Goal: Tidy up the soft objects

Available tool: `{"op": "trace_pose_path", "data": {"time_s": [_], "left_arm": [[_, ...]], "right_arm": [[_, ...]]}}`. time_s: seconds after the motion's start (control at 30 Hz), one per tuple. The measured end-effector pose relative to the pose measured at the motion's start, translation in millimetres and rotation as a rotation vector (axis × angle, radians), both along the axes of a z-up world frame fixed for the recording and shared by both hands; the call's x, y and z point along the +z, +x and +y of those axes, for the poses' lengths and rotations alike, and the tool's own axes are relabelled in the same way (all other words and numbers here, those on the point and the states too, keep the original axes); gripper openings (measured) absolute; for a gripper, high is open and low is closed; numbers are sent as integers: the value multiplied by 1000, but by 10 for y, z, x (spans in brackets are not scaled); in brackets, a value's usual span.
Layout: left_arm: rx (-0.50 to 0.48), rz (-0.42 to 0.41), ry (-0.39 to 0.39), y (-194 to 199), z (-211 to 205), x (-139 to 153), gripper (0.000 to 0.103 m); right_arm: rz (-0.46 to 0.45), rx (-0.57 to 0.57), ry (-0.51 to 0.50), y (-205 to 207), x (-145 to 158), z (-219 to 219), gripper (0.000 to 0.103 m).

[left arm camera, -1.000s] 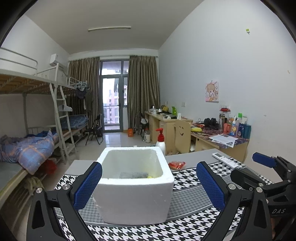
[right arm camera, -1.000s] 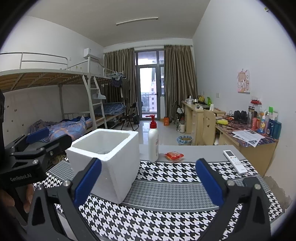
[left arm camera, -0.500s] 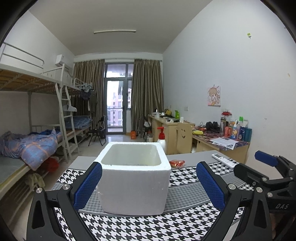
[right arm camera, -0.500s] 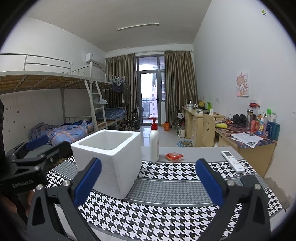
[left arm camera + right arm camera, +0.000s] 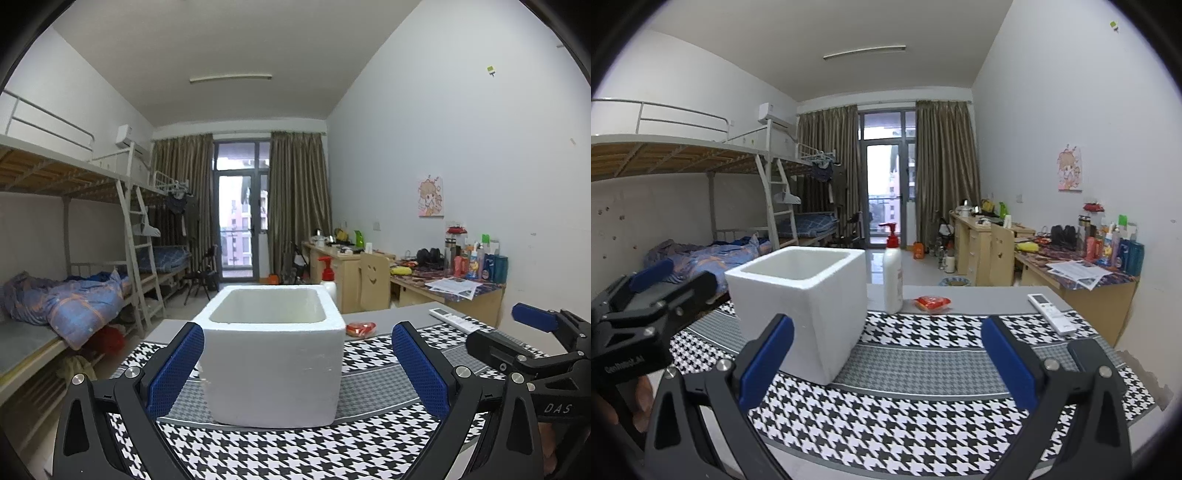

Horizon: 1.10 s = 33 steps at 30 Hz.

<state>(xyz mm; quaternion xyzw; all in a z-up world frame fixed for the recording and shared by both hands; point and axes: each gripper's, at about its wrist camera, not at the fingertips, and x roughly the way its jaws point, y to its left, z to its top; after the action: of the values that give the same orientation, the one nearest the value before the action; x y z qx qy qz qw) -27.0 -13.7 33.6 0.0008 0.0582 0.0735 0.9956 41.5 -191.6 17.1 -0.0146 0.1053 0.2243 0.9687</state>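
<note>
A white foam box (image 5: 273,354) stands on the houndstooth mat (image 5: 280,450) straight ahead of my left gripper (image 5: 297,330). That gripper is open, its blue pads wide apart and nothing between them. From this low angle the inside of the box is hidden. In the right wrist view the box (image 5: 805,306) sits left of centre, and my right gripper (image 5: 886,325) hangs open and empty over the mat (image 5: 923,417). A small red soft packet (image 5: 932,302) lies on the grey table behind the mat, right of the box.
A white pump bottle with a red top (image 5: 893,280) stands behind the box. A white remote (image 5: 1051,314) lies at the mat's far right corner. Bunk beds (image 5: 701,254) line the left wall, cluttered desks (image 5: 1082,269) the right. The table edge (image 5: 1134,362) drops off at the right.
Both grippers have sunk lower and levelled out, so the box's inside has dropped from sight in the left view. Both stay open; nothing on the table has moved.
</note>
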Motion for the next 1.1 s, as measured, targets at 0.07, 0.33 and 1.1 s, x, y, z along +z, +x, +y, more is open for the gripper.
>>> {"op": "trace_pose_path", "data": {"time_s": [0.07,0.33,1.1], "left_arm": [[17,-1,3,-4,5,-48,102],[19,15,15,44,-25,-187,102],[8,41,-11,-61,47,-293,102]], "right_arm": [[12,-5,3,11,-53,-6,102],[2,11,-14,-7,-143,37,102],[-3,17,-27,-66,-193,57,102]]}}
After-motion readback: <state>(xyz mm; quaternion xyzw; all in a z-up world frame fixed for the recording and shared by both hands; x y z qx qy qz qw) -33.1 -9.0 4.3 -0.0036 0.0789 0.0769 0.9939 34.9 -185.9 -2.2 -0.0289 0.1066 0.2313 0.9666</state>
